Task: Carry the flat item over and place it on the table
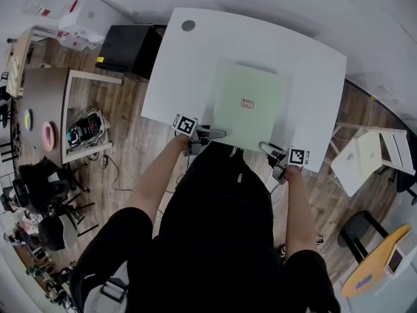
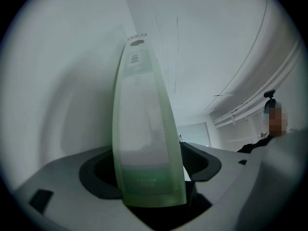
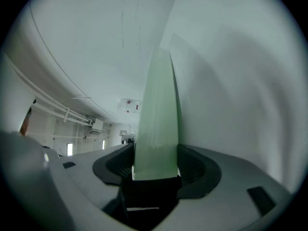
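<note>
Green flat mat [image 1: 251,103] laid on white counter [image 1: 313,64]; release step judged in hand; left tool [image 1: 217,134] spread wide around near edge; right tool [image 1: 265,148] clamped on edge; right release, then withdrawal called for.

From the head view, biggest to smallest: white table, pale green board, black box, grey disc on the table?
1. white table
2. pale green board
3. black box, though it sits lower and farther off, so unsure
4. grey disc

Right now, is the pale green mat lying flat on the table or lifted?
Lying flat: in the head view the pale green mat rests level on the white table.
</note>
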